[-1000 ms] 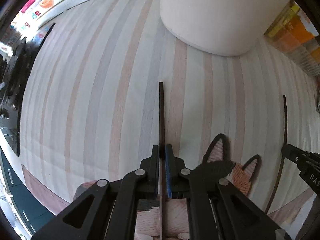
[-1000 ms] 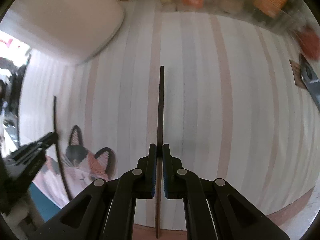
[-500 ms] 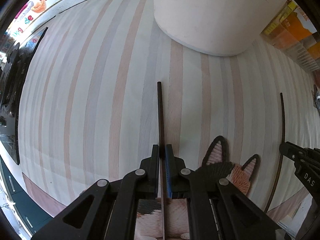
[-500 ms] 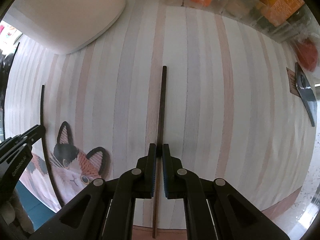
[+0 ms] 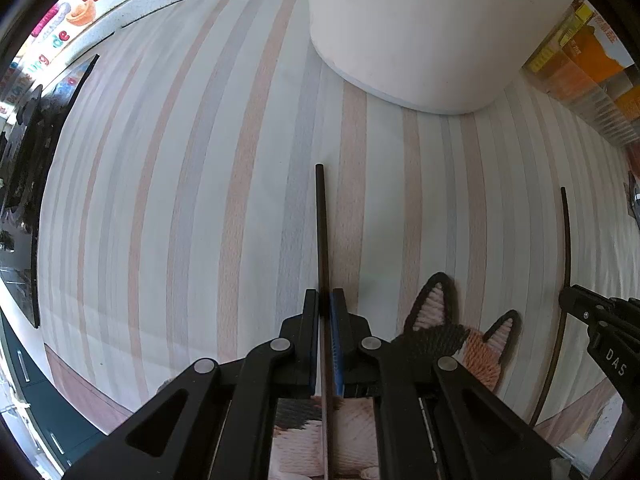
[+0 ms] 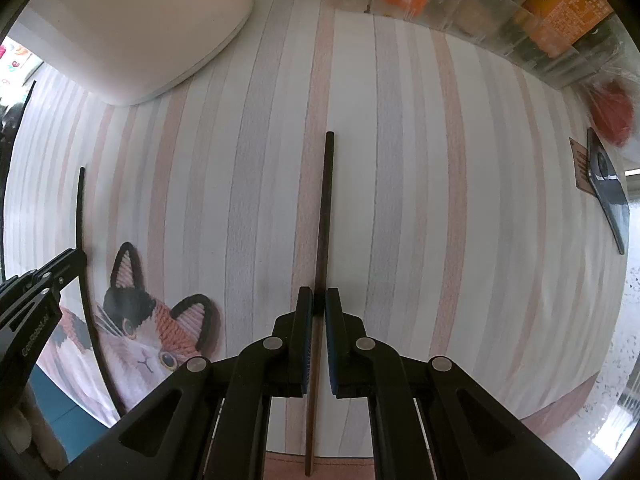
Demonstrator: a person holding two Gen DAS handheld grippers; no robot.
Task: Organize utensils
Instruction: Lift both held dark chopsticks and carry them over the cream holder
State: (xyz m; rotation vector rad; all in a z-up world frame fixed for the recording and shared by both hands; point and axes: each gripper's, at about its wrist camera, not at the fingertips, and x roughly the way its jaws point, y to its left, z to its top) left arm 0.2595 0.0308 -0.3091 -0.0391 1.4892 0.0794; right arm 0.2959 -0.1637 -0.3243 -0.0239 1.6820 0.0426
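My left gripper [image 5: 325,300] is shut on a dark chopstick [image 5: 322,224] that points forward over the striped cloth [image 5: 180,200]. My right gripper [image 6: 319,298] holds a second dark chopstick [image 6: 325,200], jaws nearly closed around it. Each gripper shows in the other's view: the right one [image 5: 600,320] at the right edge with its chopstick [image 5: 565,248], the left one [image 6: 40,284] at the left edge with its chopstick [image 6: 82,216]. A large white container [image 5: 420,28] stands ahead; it also shows in the right wrist view [image 6: 132,20].
A cat picture [image 6: 144,332] is on the cloth's near side, also in the left wrist view [image 5: 460,332]. Clear boxes with orange and yellow packs [image 6: 480,0] line the back. A phone [image 6: 608,192] and a red item [image 6: 612,116] lie far right. A black stovetop [image 5: 28,168] sits left.
Both grippers have drifted slightly with their chopsticks still held; the view of the white container has shifted a little. The right jaws look a touch wider apart.
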